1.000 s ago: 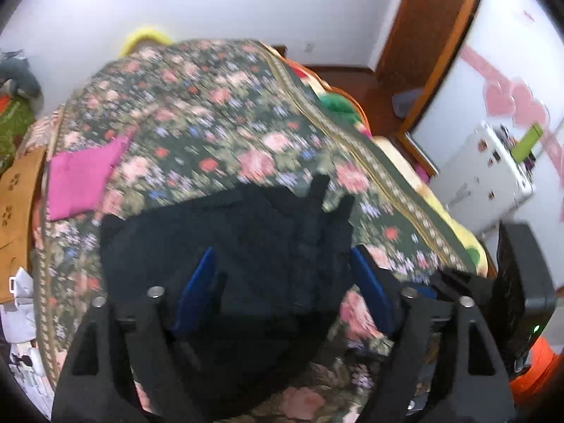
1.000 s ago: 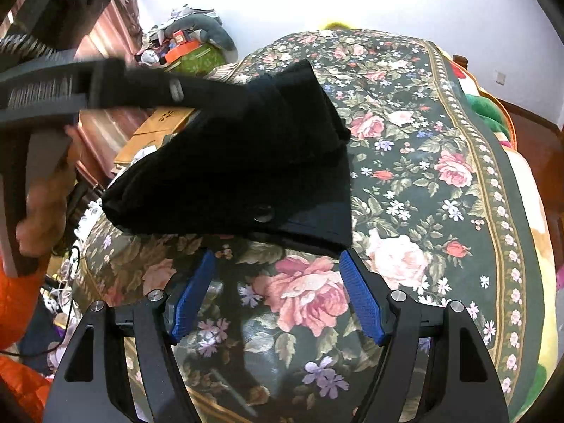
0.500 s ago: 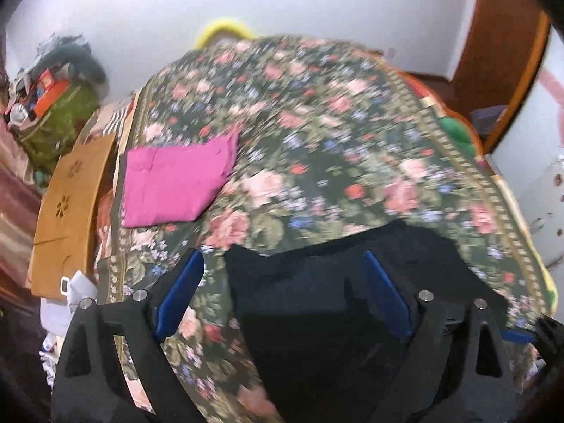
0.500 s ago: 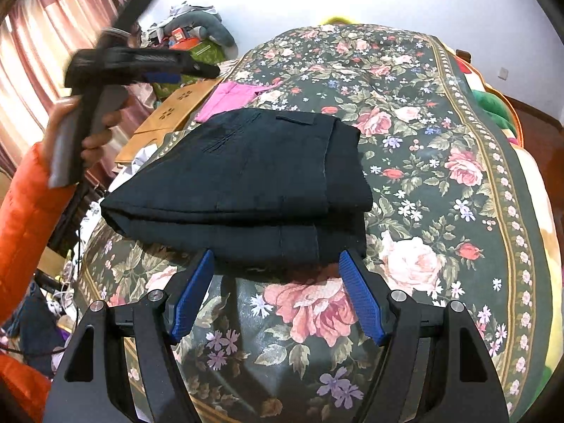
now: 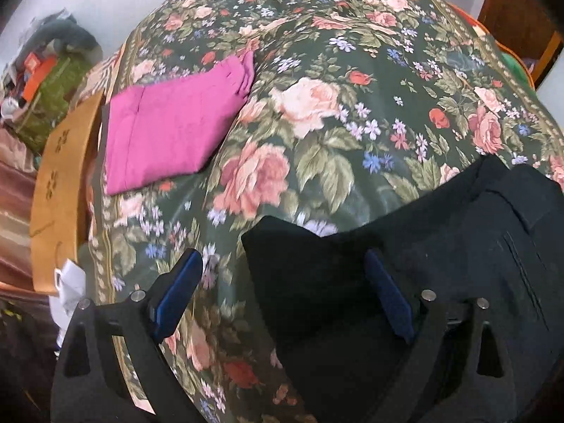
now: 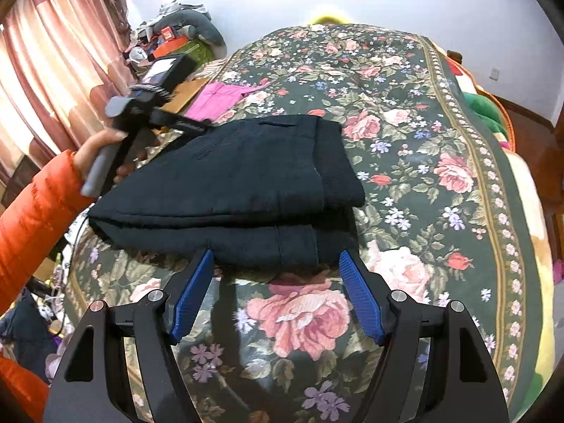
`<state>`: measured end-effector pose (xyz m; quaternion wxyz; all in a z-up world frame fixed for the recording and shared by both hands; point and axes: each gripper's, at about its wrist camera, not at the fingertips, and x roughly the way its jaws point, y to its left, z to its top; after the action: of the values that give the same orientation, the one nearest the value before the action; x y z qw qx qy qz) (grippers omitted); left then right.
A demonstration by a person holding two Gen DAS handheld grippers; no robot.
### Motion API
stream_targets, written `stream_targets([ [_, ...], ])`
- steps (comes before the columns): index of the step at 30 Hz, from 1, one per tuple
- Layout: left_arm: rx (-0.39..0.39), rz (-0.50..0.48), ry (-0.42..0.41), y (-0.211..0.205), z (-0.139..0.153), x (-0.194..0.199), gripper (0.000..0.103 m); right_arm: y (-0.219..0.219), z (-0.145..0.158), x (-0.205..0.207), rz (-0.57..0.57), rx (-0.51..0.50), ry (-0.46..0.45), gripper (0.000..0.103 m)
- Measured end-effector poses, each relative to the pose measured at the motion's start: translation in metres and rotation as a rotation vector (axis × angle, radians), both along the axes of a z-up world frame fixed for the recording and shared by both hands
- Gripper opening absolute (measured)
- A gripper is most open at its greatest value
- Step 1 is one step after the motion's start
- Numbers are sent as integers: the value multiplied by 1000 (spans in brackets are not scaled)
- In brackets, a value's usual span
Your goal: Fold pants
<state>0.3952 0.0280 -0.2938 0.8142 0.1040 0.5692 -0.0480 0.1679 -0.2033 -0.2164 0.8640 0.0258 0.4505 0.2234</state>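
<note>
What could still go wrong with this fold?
1. The open left gripper straddles a corner of the pants; closing or dragging could pull the top layer askew.
2. The stack lies near the bed's left edge, so a nudge might tip it off.
3. Layer edges look uneven on the right, so the fold may loosen.

Black pants (image 6: 229, 183) lie on a dark green bedspread (image 6: 405, 112) patterned with pink roses and small lilac flowers. At ten o'clock from them, a magenta folded cloth (image 5: 169, 130). The sleeve (image 6: 31, 208) is bright orange.
</note>
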Motion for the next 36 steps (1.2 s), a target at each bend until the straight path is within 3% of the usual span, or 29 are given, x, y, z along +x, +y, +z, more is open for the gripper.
stream_targets([
  [5,-5,52,-16,23,3,-31,98,-5,9,-2,-15,-16,-38,70],
  [10,-61,93,-9,42,13,-70,98,-8,19,-5,-26,-5,-67,70],
  [18,-141,100,-26,43,29,-132,98,0,33,-14,-11,10,-113,70],
  [26,-246,106,-35,32,41,-168,98,8,14,-12,25,-3,-62,70],
  [36,-298,129,-50,41,47,-194,98,-20,-2,-16,-23,64,6,70],
])
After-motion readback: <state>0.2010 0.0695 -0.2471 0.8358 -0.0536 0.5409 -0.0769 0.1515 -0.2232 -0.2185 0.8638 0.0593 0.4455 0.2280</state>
